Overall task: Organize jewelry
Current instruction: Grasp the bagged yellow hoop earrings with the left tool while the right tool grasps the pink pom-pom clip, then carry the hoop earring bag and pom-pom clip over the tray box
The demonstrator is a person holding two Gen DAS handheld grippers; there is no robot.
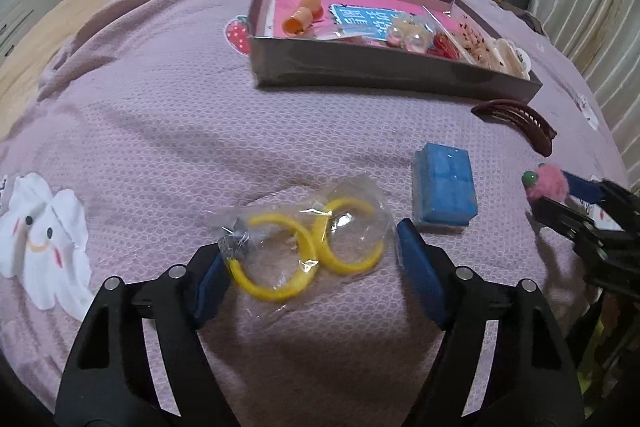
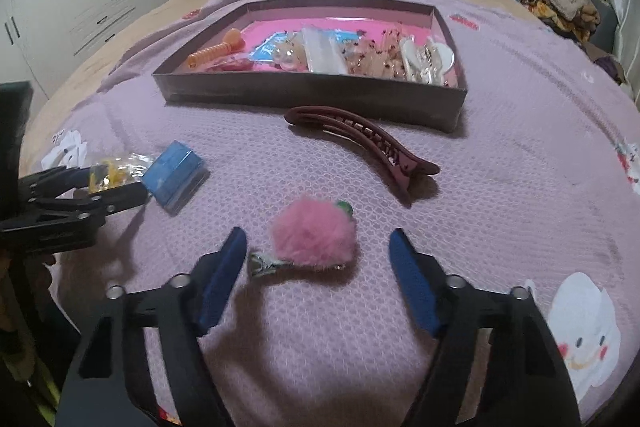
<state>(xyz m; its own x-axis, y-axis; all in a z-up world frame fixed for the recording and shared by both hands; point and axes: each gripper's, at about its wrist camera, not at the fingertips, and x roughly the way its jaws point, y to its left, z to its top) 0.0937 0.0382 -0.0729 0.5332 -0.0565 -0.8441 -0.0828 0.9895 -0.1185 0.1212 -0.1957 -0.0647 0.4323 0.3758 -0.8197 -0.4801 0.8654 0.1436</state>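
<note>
While both tools are angled down at the bedspread [image 2: 500, 131], the left gripper [image 1: 316, 263] is seen unclenched, its blue pads astride a clear bag of yellow hoops [image 1: 304, 247], the left pad touching the bag and the right pad apart from it. The right gripper [image 2: 318, 267] is likewise spread, with the pink pompom clip [image 2: 312, 237] lying between its pads, untouched. A blue box [image 1: 444, 185] is set between the two, a maroon hair clip [image 2: 360, 143] beyond, and the filled tray [image 2: 312, 95] farthest.
</note>
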